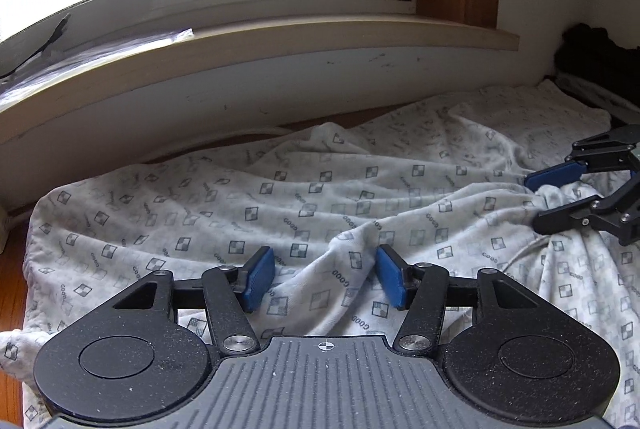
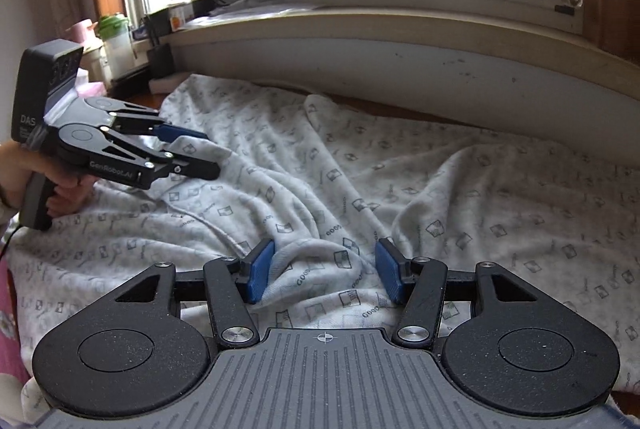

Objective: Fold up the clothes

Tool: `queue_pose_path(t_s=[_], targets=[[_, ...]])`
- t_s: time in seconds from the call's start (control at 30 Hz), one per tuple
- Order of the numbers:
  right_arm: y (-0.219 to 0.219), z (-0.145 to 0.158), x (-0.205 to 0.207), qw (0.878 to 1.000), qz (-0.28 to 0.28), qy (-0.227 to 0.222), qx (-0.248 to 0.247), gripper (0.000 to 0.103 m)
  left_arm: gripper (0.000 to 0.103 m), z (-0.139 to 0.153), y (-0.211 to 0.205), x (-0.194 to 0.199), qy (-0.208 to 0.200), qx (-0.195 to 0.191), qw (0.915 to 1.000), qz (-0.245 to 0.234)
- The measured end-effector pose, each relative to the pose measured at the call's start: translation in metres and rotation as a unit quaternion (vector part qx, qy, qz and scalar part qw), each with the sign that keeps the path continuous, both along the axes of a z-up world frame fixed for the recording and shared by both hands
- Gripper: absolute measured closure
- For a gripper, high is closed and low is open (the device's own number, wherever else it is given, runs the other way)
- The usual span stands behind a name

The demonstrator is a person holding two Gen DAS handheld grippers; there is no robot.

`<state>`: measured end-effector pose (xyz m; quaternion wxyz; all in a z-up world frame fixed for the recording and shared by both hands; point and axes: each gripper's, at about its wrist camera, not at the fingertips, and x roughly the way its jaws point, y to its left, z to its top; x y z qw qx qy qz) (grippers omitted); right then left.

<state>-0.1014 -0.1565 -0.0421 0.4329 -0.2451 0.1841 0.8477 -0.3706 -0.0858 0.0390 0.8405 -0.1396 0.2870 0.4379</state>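
Note:
A pale fleece garment, printed with small checker squares and "GOOD", lies rumpled across a wooden surface under a window. My left gripper is open, and a raised fold of the garment lies between its blue pads. In the right wrist view the left gripper appears at the left, held by a hand, its fingers straddling a ridge of cloth. My right gripper is also open around a bunched fold. The left wrist view shows the right gripper at the right edge.
A wall and a long window sill run close behind the garment. Dark clothes are piled at the far right. Jars and small containers crowd the sill's left end. Pink fabric lies at the near left.

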Motion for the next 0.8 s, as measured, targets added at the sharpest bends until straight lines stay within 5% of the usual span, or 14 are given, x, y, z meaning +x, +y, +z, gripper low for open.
queue_pose_path(t_s=[0.3,0.57,0.8], targets=[[-0.022,0.022,-0.025,0.997,0.013,-0.025,0.065,0.036,0.043,0.027,-0.037,-0.101,0.028,0.001,0.9976,0.064],[-0.054,0.027,-0.139,0.985,0.158,-0.003,0.066,0.036,0.043,0.018,-0.053,-0.164,0.043,-0.024,0.9923,0.114],[-0.081,0.013,-0.215,0.971,0.231,-0.025,0.062,0.036,0.045,0.015,-0.051,-0.164,0.007,-0.027,0.9931,0.114]])
